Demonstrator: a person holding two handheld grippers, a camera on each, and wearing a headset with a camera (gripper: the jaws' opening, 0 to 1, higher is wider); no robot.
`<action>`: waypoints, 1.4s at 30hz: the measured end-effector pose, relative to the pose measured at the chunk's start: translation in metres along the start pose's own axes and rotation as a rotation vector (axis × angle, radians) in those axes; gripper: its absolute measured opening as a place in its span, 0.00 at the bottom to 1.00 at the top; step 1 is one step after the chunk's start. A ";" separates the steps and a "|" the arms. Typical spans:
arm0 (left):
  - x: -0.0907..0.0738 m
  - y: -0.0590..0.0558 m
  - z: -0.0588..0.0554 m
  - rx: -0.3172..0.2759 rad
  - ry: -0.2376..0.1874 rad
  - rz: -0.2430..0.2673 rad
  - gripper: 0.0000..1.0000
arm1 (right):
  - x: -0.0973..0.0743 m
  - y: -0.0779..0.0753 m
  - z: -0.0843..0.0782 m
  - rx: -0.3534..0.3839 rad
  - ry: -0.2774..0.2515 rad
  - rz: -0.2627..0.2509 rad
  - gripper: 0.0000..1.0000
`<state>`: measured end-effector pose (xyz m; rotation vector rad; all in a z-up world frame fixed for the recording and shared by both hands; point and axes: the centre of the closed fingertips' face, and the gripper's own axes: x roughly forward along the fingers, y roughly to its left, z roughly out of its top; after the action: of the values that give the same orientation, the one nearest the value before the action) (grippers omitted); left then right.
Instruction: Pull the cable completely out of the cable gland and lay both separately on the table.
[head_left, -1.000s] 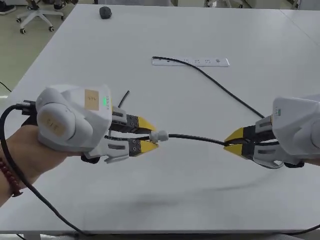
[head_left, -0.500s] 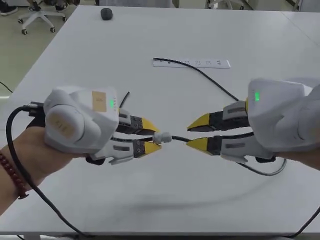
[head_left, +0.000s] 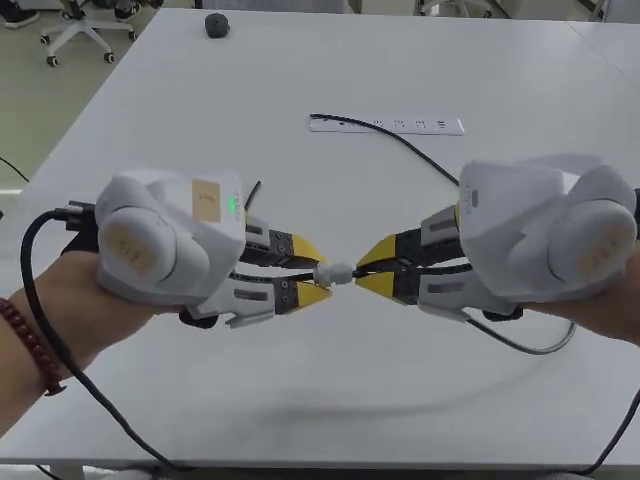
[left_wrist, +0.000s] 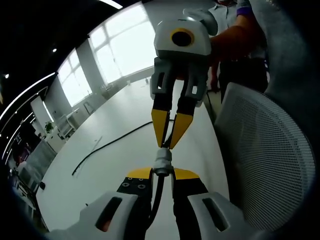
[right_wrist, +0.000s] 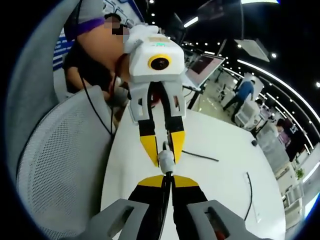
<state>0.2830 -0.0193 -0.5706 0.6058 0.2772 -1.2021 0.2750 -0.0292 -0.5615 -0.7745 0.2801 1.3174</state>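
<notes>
Tabletop (head_left: 180, 110) of plain white runs wide and far in front of me. A white power strip (head_left: 390, 125) lies flat toward the far side, and a small dark object (head_left: 215, 25) sits near the far edge. Past the far left corner an office chair (head_left: 75, 35) on castors stands on a pale floor (head_left: 40, 100). In the left gripper view tall bright windows (left_wrist: 115, 60) line the room, and a mesh chair back (left_wrist: 265, 155) stands close at the near side.

Both tools meet tip to tip above the near part of the tabletop, with their shadow on the surface below. The left hand-held gripper (head_left: 314, 272) pinches the white cable gland (head_left: 335, 272) at its yellow tips. The gland's long axis lies left to right, in line with both tools, and its nose points right.

The black cable (head_left: 440, 170) leaves that nose straight into the right hand-held gripper (head_left: 365, 272), whose jaws are pressed onto it just beside the gland. On the left, the cable passes back between the left jaws. A short black end pokes out on the far side of that tool. On the right, the cable sags in a loop under the right tool. It then runs along the tabletop, far and leftward, to the power strip.
</notes>
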 end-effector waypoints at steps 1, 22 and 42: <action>0.000 0.000 0.000 -0.001 -0.001 0.000 0.15 | -0.001 0.000 0.000 -0.004 -0.001 -0.001 0.00; -0.008 0.004 -0.004 -0.009 -0.002 0.017 0.15 | -0.030 -0.012 -0.041 0.021 0.074 -0.046 0.00; -0.009 0.004 -0.006 -0.012 0.002 0.015 0.15 | -0.044 -0.014 -0.092 0.102 0.159 -0.066 0.00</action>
<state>0.2838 -0.0080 -0.5699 0.5977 0.2805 -1.1846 0.2981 -0.1226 -0.5973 -0.7967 0.4417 1.1722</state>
